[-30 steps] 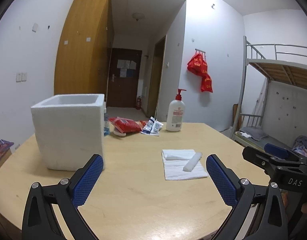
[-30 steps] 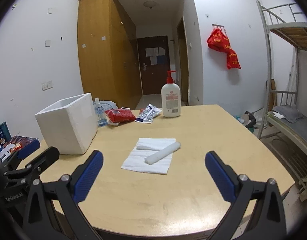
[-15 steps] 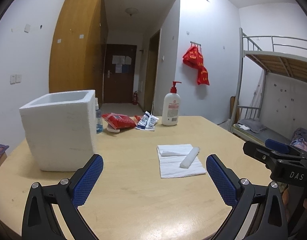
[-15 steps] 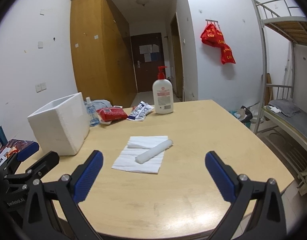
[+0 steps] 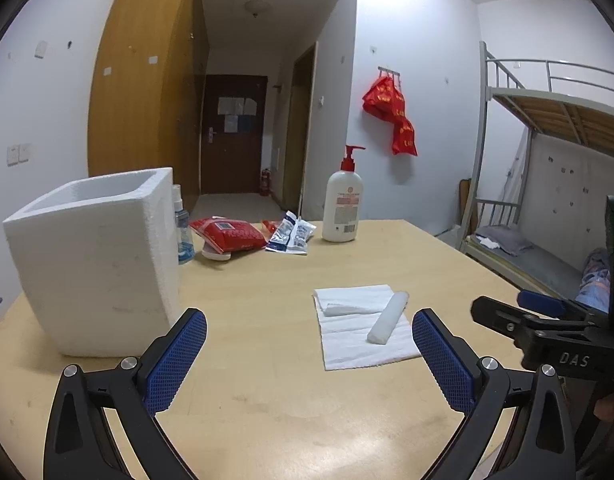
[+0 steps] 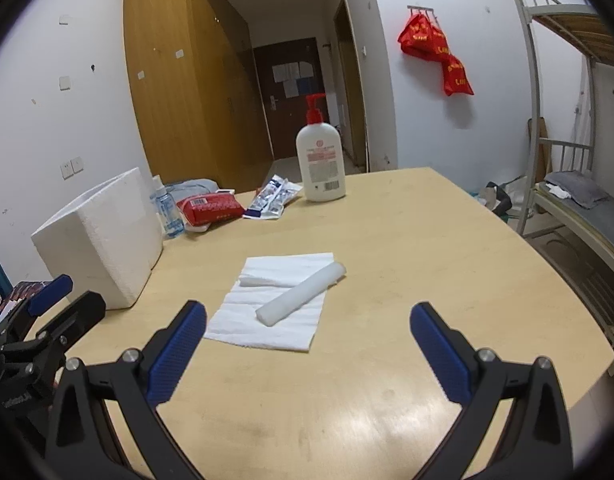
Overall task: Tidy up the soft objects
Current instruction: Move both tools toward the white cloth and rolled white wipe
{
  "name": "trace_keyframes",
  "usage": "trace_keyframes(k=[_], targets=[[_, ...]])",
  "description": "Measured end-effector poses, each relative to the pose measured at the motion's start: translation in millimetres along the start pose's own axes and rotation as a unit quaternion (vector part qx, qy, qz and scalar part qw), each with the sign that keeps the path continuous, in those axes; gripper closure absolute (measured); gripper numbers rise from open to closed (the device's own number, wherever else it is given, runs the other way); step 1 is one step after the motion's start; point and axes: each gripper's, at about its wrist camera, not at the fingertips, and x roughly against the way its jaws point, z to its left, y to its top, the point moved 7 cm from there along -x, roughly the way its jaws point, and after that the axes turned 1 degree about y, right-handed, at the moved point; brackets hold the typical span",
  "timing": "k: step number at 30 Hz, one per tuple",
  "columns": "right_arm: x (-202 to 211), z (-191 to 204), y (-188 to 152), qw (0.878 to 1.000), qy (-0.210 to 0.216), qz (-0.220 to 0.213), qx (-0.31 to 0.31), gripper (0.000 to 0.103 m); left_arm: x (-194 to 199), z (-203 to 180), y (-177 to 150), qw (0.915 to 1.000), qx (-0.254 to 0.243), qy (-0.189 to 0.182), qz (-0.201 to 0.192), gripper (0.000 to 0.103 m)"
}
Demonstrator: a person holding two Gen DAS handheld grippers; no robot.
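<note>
Two hand-held grippers, left [image 5: 309,354] and right [image 6: 307,350], hover spread wide and empty above the bench [image 6: 447,264]. Ahead, a white roll [image 6: 301,294] lies on a white cloth [image 6: 271,320], near the foam box [image 5: 95,260].

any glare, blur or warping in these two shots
Left wrist: sharp; fisheye bows the bunk frame and wardrobe, corners black. Right wrist: slightly softer; ceiling-light glare on the table near the jaws, same curved edges.

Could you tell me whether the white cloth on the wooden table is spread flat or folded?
Mostly spread: the white cloth lies flat, its far edge folded over, with a white roll lying across it.
</note>
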Motion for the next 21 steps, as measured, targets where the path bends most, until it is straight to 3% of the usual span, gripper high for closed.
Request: trace_keyframes(k=[11, 16, 21], targets=[[-43.1, 0.6, 8.4, 0.999, -0.008, 0.048, -0.016, 0.0, -37.4, 3.3, 12.5, 0.9988, -0.024, -0.004, 0.042, 0.0], [-64.0, -0.1, 8.1, 0.997, -0.014, 0.068, -0.022, 0.0, -43.6, 25.4, 20.5, 0.9994, 0.026, 0.011, 0.02, 0.0], [-85.7, 0.1, 6.0, 0.994, -0.028, 0.097, -0.032, 0.001, -65.4, 29.8, 18.1, 0.9986, 0.022, 0.005, 0.048, 0.0]])
